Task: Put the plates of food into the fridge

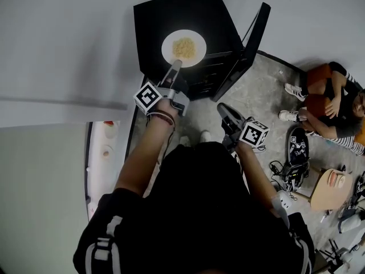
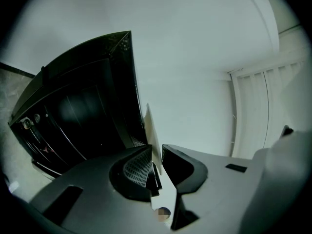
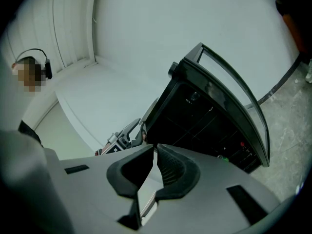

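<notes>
Head view: black fridge (image 1: 171, 16) stands w/ its door (image 1: 254, 41) swung open to the right. White plate (image 1: 166, 49) w/ a heap of yellowish food (image 1: 183, 47) sits over the fridge top, toward its near edge, so not inside yet. Can't tell if it rests on the top or is held just off it.

Left gripper (image 1: 177, 64) reaches in from the near side to the plate's near rim. Left gripper view: plate (image 2: 151, 126) is seen edge-on, a thin pale sliver running btwn the jaws of the left gripper (image 2: 157, 147), which are clenched on that rim. Fridge (image 2: 78, 111) fills the left of that view, white wall behind.

Right gripper (image 1: 223, 110) hangs nearer and to the right, in front of the open door, well apart from the plate. Right gripper view: jaws of the right gripper (image 3: 155, 149) are drawn together at the tips w/ nothing btwn them. Beyond them is the open fridge (image 3: 204, 116) w/ dark shelves, and the left gripper (image 3: 122, 138) shows at its left edge.

Person (image 1: 331, 96) sits on the grey floor (image 1: 256, 90) at far right.
</notes>
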A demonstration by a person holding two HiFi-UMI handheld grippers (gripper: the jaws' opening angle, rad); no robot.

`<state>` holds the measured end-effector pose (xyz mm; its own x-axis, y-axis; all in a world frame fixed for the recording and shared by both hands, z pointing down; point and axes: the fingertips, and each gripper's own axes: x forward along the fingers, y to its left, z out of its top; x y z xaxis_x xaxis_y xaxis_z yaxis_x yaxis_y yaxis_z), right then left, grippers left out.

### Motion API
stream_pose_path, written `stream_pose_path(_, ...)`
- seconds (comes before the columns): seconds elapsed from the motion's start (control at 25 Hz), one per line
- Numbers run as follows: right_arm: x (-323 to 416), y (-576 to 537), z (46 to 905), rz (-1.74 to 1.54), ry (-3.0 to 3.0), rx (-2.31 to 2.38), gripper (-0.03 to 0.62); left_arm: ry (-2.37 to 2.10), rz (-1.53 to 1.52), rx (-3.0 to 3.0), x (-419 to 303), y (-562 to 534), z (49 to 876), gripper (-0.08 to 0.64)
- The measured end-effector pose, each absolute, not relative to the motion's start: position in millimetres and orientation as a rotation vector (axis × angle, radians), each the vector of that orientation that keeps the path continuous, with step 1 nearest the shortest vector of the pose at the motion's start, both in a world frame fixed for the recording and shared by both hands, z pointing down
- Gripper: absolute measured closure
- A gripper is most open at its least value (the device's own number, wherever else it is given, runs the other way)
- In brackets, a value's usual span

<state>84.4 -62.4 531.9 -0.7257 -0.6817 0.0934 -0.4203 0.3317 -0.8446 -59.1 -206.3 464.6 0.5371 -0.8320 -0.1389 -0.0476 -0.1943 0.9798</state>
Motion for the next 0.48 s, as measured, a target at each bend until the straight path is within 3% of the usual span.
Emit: stream_pose_path(0.48, 78.4, -58.3, 538.7, -1.382, 2.349, -0.953, 0.568, -0.763, -0.825, 1.588, -61.5, -182.8, 477.5, 0.526)
